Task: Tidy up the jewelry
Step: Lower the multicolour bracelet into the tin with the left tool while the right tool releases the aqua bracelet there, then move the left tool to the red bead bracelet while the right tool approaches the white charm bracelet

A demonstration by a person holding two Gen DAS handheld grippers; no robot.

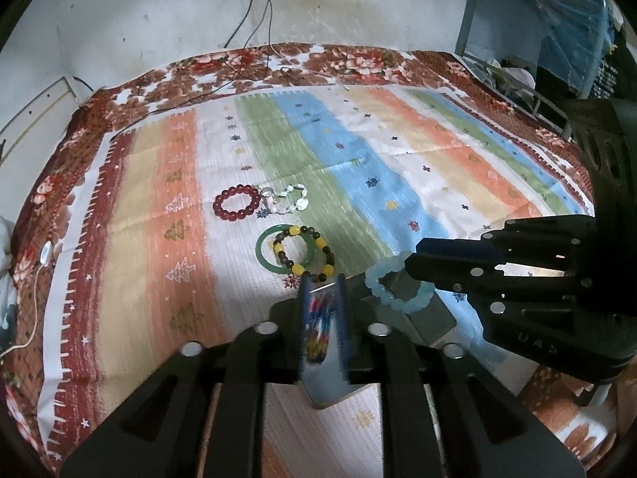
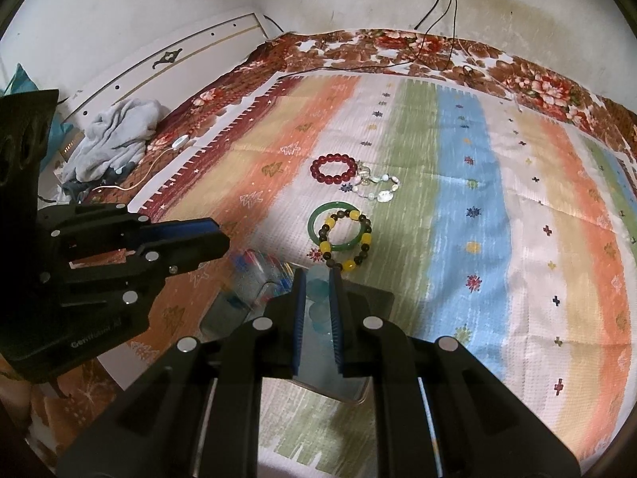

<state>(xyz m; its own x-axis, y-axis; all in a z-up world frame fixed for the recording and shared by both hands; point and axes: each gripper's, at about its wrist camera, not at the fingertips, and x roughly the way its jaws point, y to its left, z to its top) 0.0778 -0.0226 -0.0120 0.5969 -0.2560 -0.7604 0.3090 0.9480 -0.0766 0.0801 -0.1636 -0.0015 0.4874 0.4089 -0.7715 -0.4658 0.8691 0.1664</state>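
On the striped cloth (image 1: pixel 398 167) lie a red bead bracelet (image 1: pixel 237 202), a white pearl-and-shell bracelet (image 1: pixel 287 200), a green jade bangle (image 1: pixel 285 255) and a yellow-and-dark bead bracelet (image 1: pixel 306 253) across it. My left gripper (image 1: pixel 322 290) is shut on the lid or wall of a clear box (image 1: pixel 323 342). My right gripper (image 1: pixel 410 265) is shut on a light blue bead bracelet (image 1: pixel 392 290), held over the box. In the right wrist view the blue beads (image 2: pixel 318 298) sit between my right gripper's (image 2: pixel 317 279) fingers above the box (image 2: pixel 350 382).
A grey cloth heap (image 2: pixel 111 135) lies at the bed's left edge by a white headboard (image 2: pixel 159 63). Cables (image 1: pixel 254 59) run from a wall socket onto the floral blanket (image 1: pixel 358 59). A blue metal frame (image 1: pixel 537 40) stands at the right.
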